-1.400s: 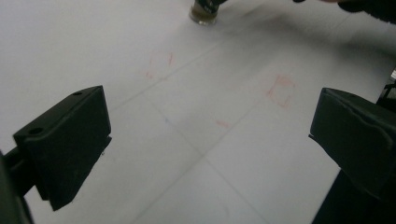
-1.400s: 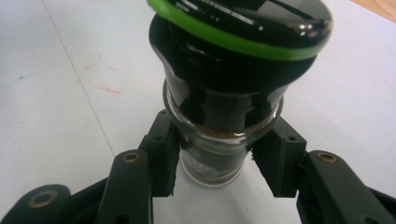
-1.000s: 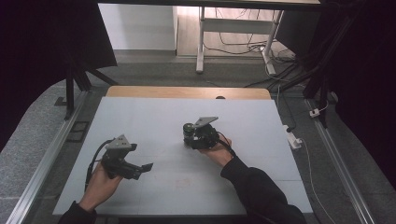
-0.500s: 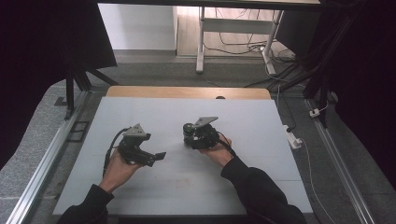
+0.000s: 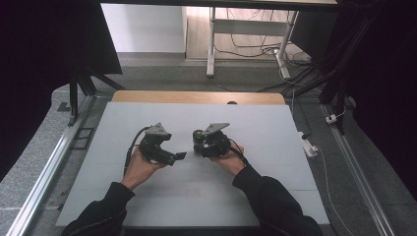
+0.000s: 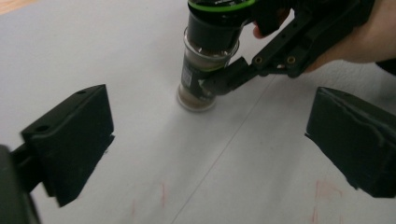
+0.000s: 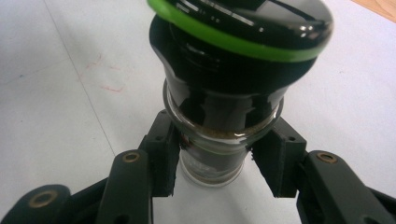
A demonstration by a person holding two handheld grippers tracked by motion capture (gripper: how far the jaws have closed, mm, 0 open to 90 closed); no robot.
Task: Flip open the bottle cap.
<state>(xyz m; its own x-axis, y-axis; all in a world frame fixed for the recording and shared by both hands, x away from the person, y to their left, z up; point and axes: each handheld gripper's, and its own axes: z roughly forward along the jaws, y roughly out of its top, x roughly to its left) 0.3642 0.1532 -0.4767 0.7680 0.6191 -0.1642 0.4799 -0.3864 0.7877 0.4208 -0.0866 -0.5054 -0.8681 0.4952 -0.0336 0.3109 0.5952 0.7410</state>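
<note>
White surface (image 5: 275, 196), wooden strip along its far edge, grey floor around it. Faint red marks on the surface towards the near edge. Person's two dark-sleeved forearms come in over the near edge.

Right gripper (image 5: 197, 146) sits about mid-surface, a bit nearer the far edge than the near one, held in the right hand (image 5: 227, 160), grey three-cornered plate on top. Its fingers (image 7: 164, 156) are clamped on the glass body of a spice grinder jar (image 7: 219, 116), one pad each side just under the cap. Grip is narrow, pads pressing the glass.

Left gripper (image 5: 173, 157) sits just left of the right one, near it but apart, held in the left hand (image 5: 140, 164), cable looping off its left side. It points towards the jar. Its fingers (image 6: 74, 140) stand wide, nothing between them, bare surface below. Jar lies ahead of them, not touching.

Spice grinder jar (image 6: 205, 60): upright, base on the surface, about mid-surface, well clear of all edges. Clear glass body, brownish contents, dark label on the side. Black grinder cap on top with a bright green ring (image 7: 243, 42) round it. In the left gripper view the right gripper's finger crosses the jar's lower body.

Beyond the far edge: white table legs and loose cables on the floor. White power strip (image 5: 309, 146) on the floor off the surface's right edge.
</note>
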